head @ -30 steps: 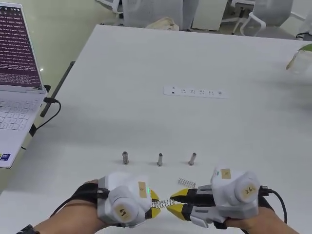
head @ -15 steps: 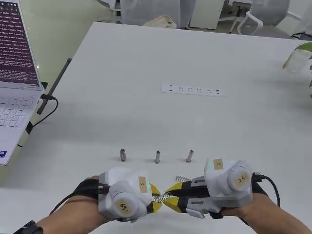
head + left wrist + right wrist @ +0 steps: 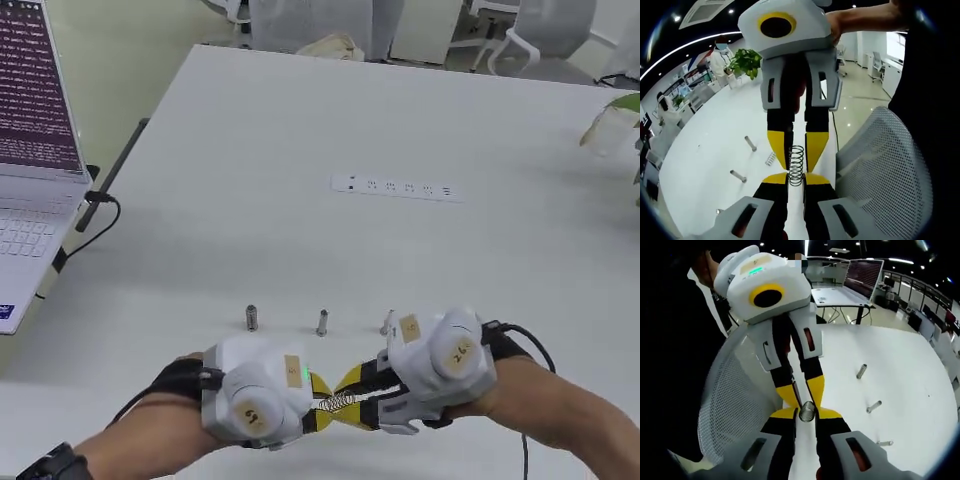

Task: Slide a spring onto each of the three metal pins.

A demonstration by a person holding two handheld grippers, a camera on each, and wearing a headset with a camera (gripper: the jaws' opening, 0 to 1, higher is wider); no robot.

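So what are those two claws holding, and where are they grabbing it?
One small spring, shared between them. The left gripper pinches one end and the right gripper pinches the other end.

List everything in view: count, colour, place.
short metal pins: three, silver, in a row on the table; the rightmost is partly behind the right tongs
coiled metal spring: one, silver, gripped between both tongs
loose coiled spring: one, silver, on the table near the pins
flat white table: one, white, under everything
white power strip: one, mid-table
open laptop: one, silver, left edge
green leafy plant: one, far right
mesh chair: one, pale, beside the table
left tongs: yellow-tipped, shut on the spring
right tongs: yellow-tipped, shut on the spring
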